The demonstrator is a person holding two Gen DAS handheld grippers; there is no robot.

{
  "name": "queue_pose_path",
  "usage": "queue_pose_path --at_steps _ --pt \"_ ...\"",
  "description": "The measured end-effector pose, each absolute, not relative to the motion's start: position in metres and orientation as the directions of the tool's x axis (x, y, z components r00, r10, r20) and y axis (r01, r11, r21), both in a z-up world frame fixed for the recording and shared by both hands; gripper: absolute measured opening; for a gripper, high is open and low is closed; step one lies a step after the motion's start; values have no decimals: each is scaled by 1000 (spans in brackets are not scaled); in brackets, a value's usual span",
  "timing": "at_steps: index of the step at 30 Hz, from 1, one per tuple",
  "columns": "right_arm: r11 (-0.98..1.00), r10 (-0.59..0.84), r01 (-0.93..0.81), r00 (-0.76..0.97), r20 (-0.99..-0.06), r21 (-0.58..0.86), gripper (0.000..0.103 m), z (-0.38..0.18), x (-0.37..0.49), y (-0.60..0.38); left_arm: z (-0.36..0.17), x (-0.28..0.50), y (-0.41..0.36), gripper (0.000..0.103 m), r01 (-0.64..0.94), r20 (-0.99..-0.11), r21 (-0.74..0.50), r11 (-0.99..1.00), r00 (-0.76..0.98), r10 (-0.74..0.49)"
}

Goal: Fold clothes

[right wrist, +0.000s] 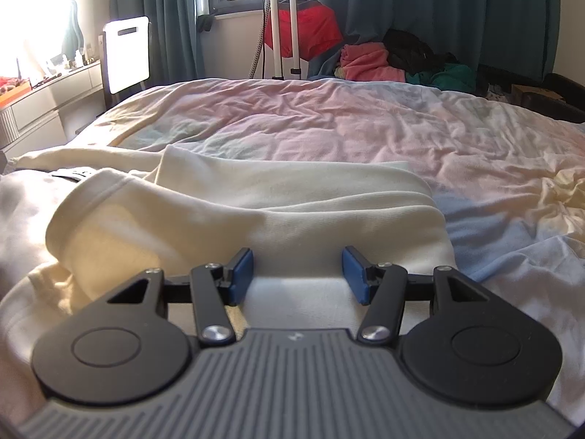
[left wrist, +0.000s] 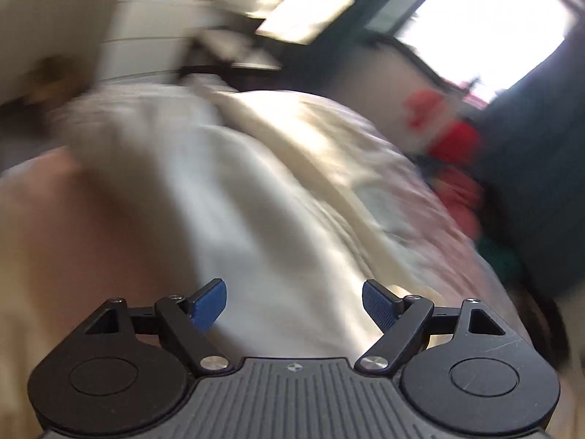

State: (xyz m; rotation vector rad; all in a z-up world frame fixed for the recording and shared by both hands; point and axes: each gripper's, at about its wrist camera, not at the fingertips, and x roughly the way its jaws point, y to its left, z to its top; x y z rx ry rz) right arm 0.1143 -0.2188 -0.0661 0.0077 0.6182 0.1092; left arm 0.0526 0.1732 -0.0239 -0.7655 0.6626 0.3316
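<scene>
A cream garment (right wrist: 256,201) lies in thick folds on the bed, its ribbed hem curled up at the left. My right gripper (right wrist: 298,272) is open, its blue pads on either side of the garment's near edge, low over the cloth. The left wrist view is blurred by motion. My left gripper (left wrist: 294,303) is open and empty above the same cream garment (left wrist: 256,190), which runs away from it across the bed.
The bed sheet (right wrist: 402,120) is pastel pink and blue and wrinkled. A garment steamer stand (right wrist: 281,29) with a red item stands past the bed's far edge. A pile of clothes (right wrist: 402,58) sits at the far right. A dresser (right wrist: 47,98) is on the left.
</scene>
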Motion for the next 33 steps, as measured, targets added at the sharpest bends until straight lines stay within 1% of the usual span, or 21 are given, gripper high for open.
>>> queue_pose_path --at_steps 1,2,3,5,9,11,13,16,18,20,21,22,23,24,26,29,30,33 --pt "994 101 -99 809 -580 34 56 -66 113 -219 -23 44 186 84 -521 -649 -559 645 759 50" --pt "995 96 -98 808 -581 28 56 -65 113 -218 -24 39 196 88 -543 -648 -583 605 760 58" --pt "995 92 -96 807 -583 24 56 -65 113 -218 -25 33 206 89 -563 -646 -605 563 760 66" --pt "996 85 -93 806 -586 17 56 -64 113 -216 -30 24 225 89 -606 -656 -637 477 751 77" --pt "996 77 -88 804 -590 10 56 -64 112 -215 -53 14 248 89 -628 -665 -704 332 747 1" --pt "996 69 -84 803 -592 3 56 -64 112 -214 -63 21 254 87 -596 -640 -744 301 765 -68" --pt "997 62 -80 802 -594 -5 56 -64 113 -212 -71 32 256 87 -576 -621 -763 294 780 -84" --pt "997 54 -78 801 -596 -14 56 -63 113 -210 -73 48 261 80 -576 -614 -756 310 789 -32" --pt "997 49 -71 803 -594 -14 56 -58 109 -210 -75 55 263 67 -580 -608 -747 325 793 19" --pt "998 47 -66 814 -580 -12 57 -50 101 -210 -78 63 265 59 -578 -596 -742 340 800 61" --pt "998 46 -64 819 -572 -11 57 -46 97 -211 -79 63 266 52 -574 -588 -744 341 806 74" --pt "998 47 -63 827 -561 -10 57 -42 93 -211 -80 63 267 48 -568 -578 -747 345 812 85" --pt "998 47 -60 827 -560 -6 57 -40 92 -212 -80 62 266 40 -554 -561 -752 359 822 93" --pt "998 45 -56 823 -566 -1 57 -41 92 -214 -80 61 265 29 -539 -544 -756 373 833 100" --pt "999 43 -47 816 -577 8 57 -41 92 -217 -79 60 263 23 -518 -521 -759 395 846 110" --pt "999 49 -43 753 -656 25 56 -60 104 -220 -74 60 259 19 -508 -513 -743 437 851 117" --pt "999 51 -46 740 -670 25 57 -66 106 -221 -71 60 257 18 -506 -510 -733 454 851 126" --pt "998 56 -44 733 -677 36 57 -67 109 -222 -57 66 246 16 -501 -496 -672 545 851 171"
